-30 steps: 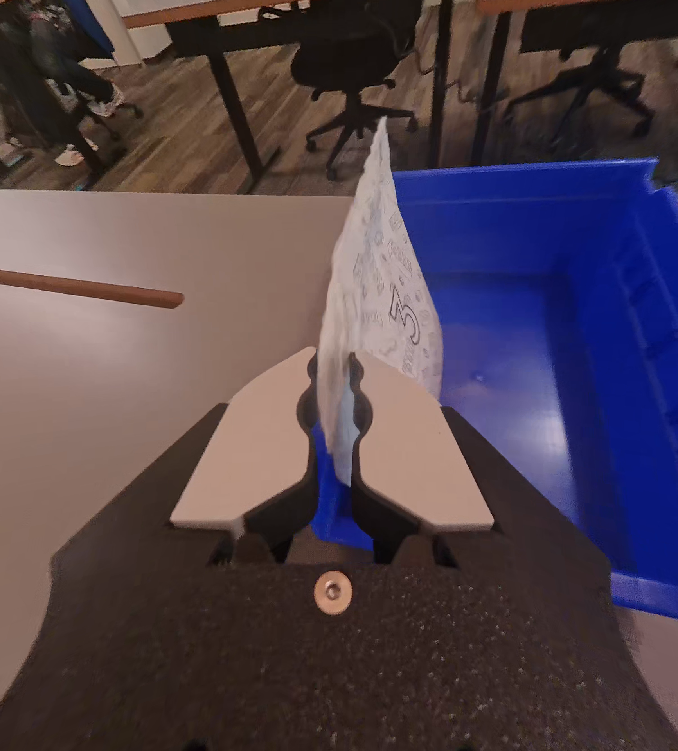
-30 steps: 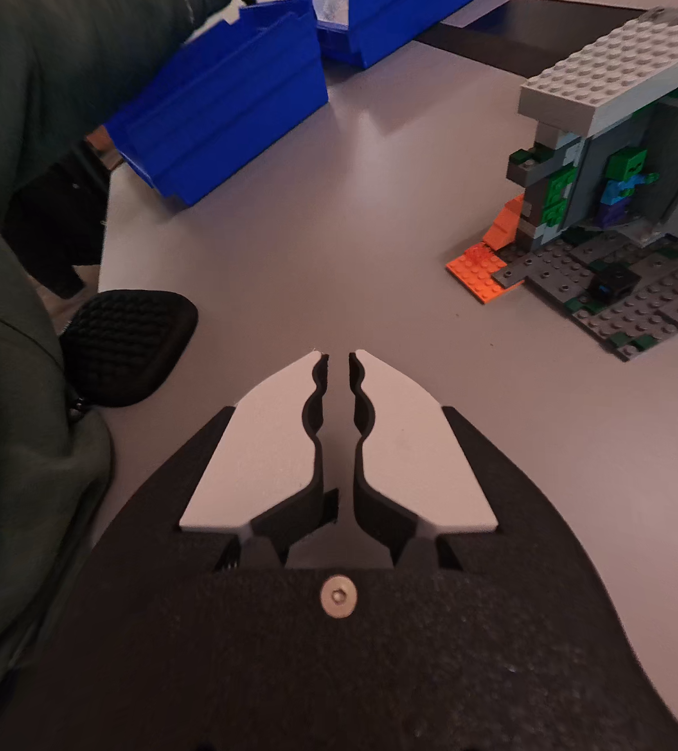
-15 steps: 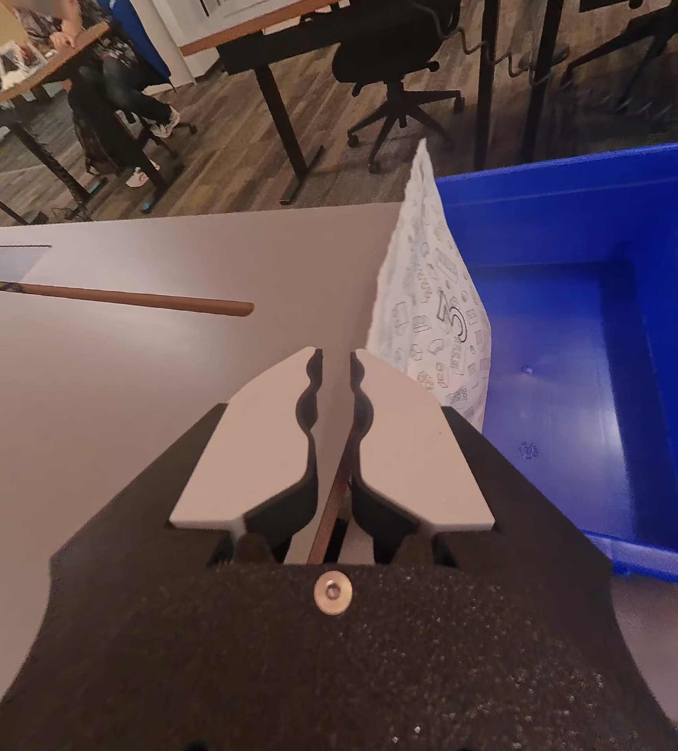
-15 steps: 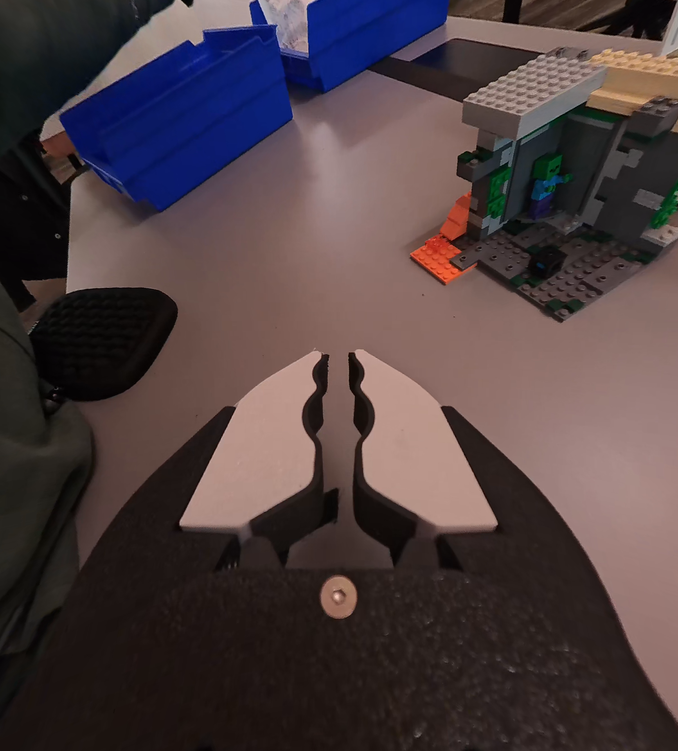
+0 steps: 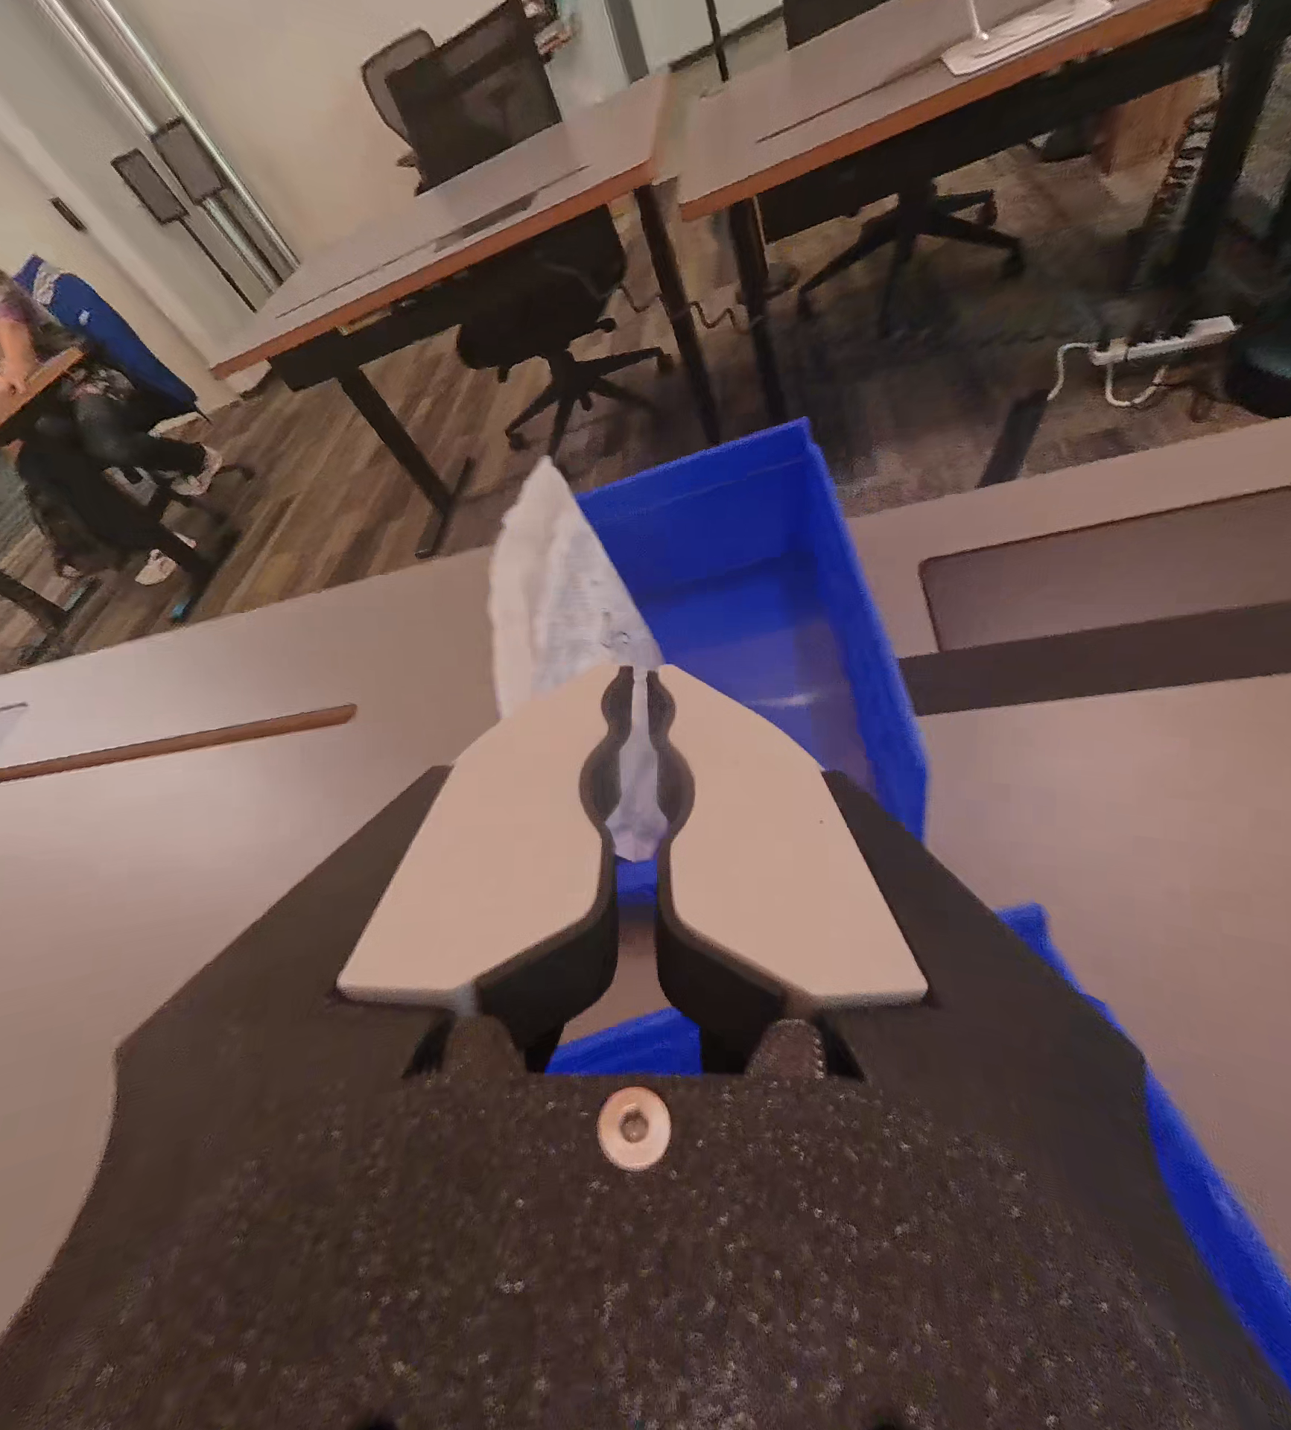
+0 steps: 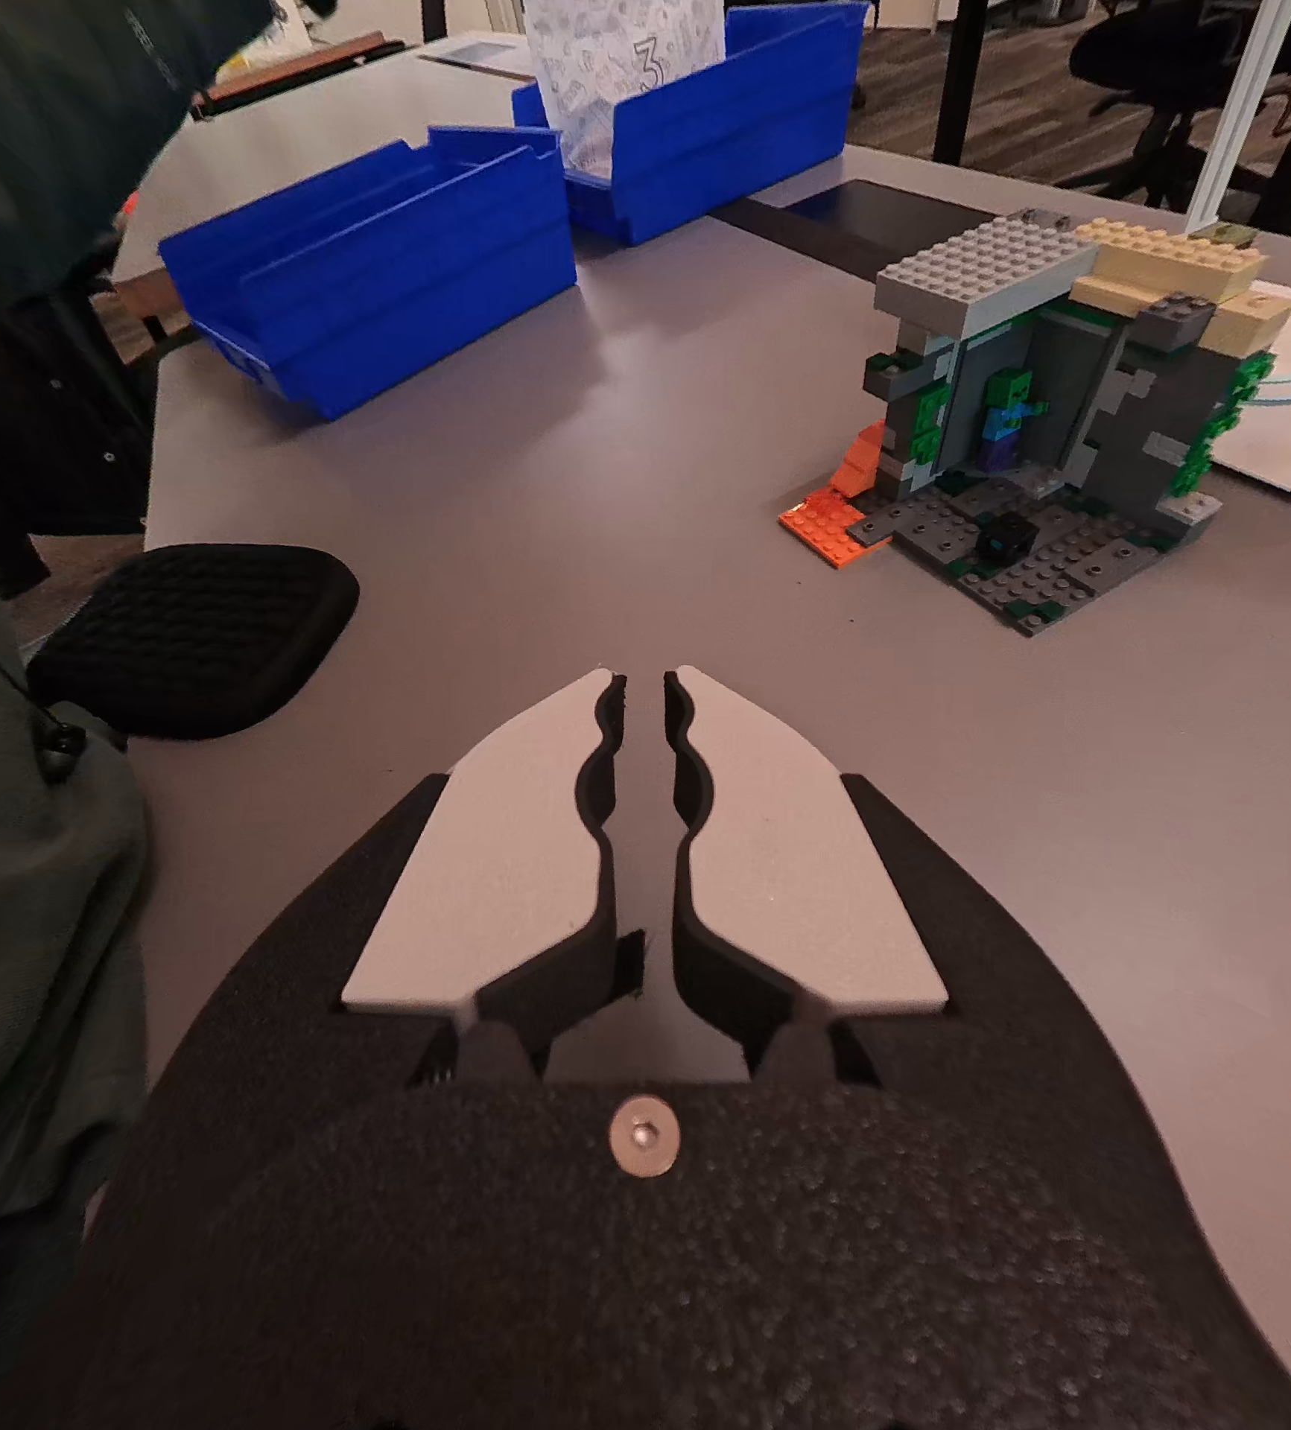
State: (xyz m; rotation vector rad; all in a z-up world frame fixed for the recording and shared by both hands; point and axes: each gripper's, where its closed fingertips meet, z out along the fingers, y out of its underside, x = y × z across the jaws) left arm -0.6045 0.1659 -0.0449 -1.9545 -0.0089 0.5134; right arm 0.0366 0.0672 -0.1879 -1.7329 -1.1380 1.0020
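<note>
My left gripper [image 5: 640, 679] has its two pale fingers closed down to a thin slit, and the lower edge of a white, print-covered paper bag [image 5: 561, 596] runs down through that slit, so I read it as pinched between the dark pads. The bag stands up and leans left from the tips, over the near end of an open blue plastic bin [image 5: 750, 588] that sits on the grey table [image 5: 201, 812]. Seen from the right wrist camera, that bag [image 6: 626, 70] rises out of the far bin [image 6: 727, 131].

To handle this well, I would keep the pinch firm and even; thin paper like this probably slips or tears if I twist, so any motion should run straight along the bag's own plane, clear of the bin wall.

My right gripper [image 6: 644, 681] hangs over bare table with a narrow gap between its fingers and nothing in it. To its left lies a black textured pad [image 6: 185, 634]; farther off stand a second blue bin [image 6: 371, 271] and a grey toy-brick building [image 6: 1044, 402].
</note>
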